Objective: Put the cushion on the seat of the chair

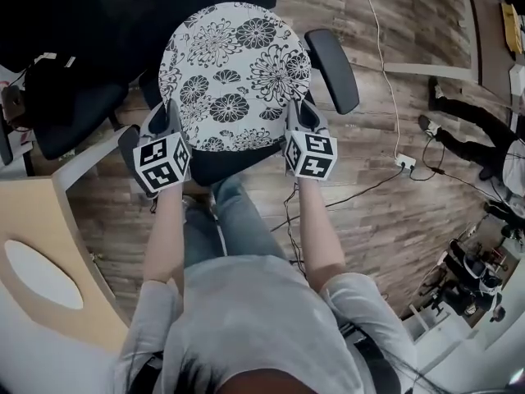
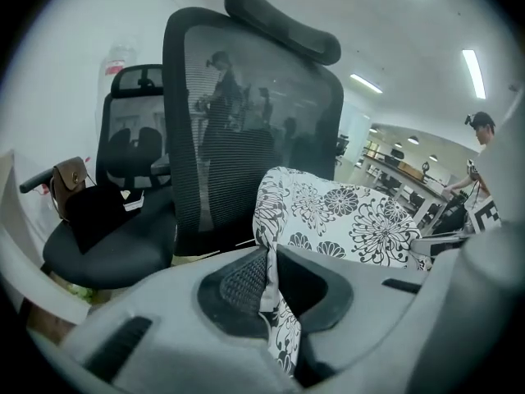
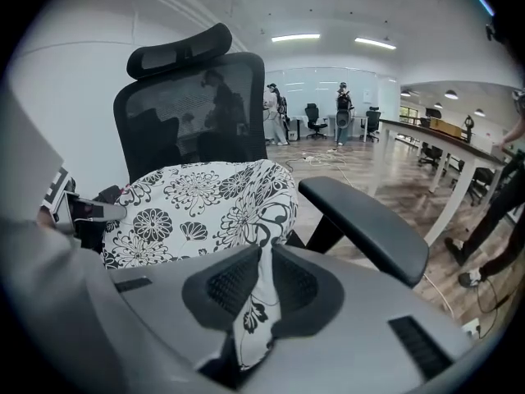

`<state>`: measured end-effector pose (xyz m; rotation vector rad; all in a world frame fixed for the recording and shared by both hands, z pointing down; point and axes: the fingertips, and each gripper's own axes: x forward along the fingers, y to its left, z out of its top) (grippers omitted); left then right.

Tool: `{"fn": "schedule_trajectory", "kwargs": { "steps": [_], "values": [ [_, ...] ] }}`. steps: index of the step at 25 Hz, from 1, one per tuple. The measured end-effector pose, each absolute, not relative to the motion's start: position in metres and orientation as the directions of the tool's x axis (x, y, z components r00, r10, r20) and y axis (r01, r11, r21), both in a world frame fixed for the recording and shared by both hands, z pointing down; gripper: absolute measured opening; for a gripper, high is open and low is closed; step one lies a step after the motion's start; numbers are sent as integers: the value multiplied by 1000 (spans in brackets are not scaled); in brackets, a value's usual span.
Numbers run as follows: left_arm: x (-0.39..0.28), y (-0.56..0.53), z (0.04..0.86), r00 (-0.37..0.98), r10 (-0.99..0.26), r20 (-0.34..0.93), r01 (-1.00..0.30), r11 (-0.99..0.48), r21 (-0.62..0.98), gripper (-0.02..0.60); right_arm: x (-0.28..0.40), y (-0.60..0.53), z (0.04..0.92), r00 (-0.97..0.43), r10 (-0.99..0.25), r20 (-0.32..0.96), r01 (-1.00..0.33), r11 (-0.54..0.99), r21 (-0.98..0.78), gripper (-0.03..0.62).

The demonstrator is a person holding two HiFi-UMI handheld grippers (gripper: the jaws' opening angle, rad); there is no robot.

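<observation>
- L hand-held gripper [image 2: 269,284]: jaws pinched tight on the near-left hem of the cushion [image 2: 344,220], cloth squeezed flat betw. the ribbed pads.
- R hand-held gripper [image 3: 264,281]: same, clamped on the near-right hem. A thin fold of cloth hangs down past the pads.
- Why 2 grips, one per side: I reckon it keeps the round, floppy cushion spread & level, so it goes down flat w/o folding.
- Where it is: the cushion is over the seat [image 1: 221,164] of the chair, in front of the mesh backrest [image 3: 197,105] and just inside the R armrest [image 1: 332,68]. The near edge is up in my grippers. Can't tell if the far edge touches the seat yet.
- Both grippers come in from the chair's front, pointing down at a slant. Prob. so the far edge lands first by the backrest, then the near edge follows.
- My guess on progress: nearly done. Left to do: lower, check it's centred, let go.
- Neighbour chair [image 2: 115,236] w/ a brown bag [image 2: 70,179] stands off to my left, apart, not involved.
- Writing: none legible. The cushion has a black floral print on white, no label seen. The marker cubes [image 1: 162,162] carry b/w square codes, not text. There's a white tag on a dark thing on the neighbour chair, too small to read.
</observation>
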<state>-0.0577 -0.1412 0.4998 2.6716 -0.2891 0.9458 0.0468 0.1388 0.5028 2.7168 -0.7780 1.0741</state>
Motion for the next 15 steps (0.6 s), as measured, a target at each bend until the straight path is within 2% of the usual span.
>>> {"fn": "schedule_trajectory", "kwargs": {
  "steps": [15],
  "values": [
    [-51,-150,516,650,-128,749,-354,-923,149,23,68,142,528,511,-404,758,-503,-856,-117,35]
  ]
}}
